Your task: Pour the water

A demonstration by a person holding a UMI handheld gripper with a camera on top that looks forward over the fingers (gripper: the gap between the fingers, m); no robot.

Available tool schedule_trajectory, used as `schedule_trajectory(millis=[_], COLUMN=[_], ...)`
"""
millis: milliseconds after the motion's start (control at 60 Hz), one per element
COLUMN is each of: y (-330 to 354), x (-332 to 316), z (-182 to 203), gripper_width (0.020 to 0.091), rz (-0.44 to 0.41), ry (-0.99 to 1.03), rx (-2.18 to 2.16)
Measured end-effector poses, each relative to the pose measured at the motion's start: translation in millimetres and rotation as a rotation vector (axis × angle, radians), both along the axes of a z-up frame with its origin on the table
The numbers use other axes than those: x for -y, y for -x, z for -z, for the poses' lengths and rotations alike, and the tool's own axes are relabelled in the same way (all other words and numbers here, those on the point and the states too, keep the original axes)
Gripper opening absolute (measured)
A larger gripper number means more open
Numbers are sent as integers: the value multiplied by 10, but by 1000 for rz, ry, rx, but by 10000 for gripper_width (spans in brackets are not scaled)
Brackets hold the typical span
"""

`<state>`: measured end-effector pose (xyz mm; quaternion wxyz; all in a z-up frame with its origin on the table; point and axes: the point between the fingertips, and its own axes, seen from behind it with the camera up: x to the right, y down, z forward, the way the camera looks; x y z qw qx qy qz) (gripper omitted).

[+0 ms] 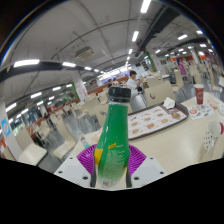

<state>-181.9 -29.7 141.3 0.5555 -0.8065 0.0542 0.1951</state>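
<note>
Gripper view | gripper holds green bottle | fingertips hidden, bottle base cut off

Your tool shows purple pads on its fingers, one at each side of the bottle. The bottle you hold is bright green with a black cap and a yellow-and-red patterned label low on its body. The worktop under it is a pale cream. On it you see a placemat printed with small red and brown pictures on white. Farther off stands a red cup. Overhead, white light strips run across a grey ceiling.
</note>
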Motion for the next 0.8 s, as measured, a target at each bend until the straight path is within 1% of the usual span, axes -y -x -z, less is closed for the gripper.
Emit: schedule_trajectory(millis=[50, 67, 100, 150, 217, 267, 317, 417, 467, 550, 567, 583, 633, 700, 783, 800], y=[-252, -358, -597, -933, -1344, -1622, -1846, -2092, -2230, -2342, -2424, -2373, -2299, -2277, -2218, -2223], x=[-79, -102, -124, -166, -182, -180, -248, -177, -117, -130, -19, -151, -128, -41, 73, -52], z=[-333, -359, -538, -648, -697, -614, -442, -335, -375, -341, -368, -335, -348, -321, -409, -419], gripper_width=[393, 397, 396, 395, 398, 396, 395, 395, 393, 393, 393, 393, 393, 393, 394, 393], rz=[40, 53, 83, 117, 153, 188, 206, 210, 214, 230, 228, 232, 201, 181, 134, 131], ry=[-5, -15, -7, 8, 39, 80, 134, 212, 227, 242, 261, 277, 295, 337, 367, 370], rx=[-182, -241, -371, -560, -812, -996, -1180, -1494, -1624, -1766, -1795, -1801, -1806, -1823, -1827, -1814])
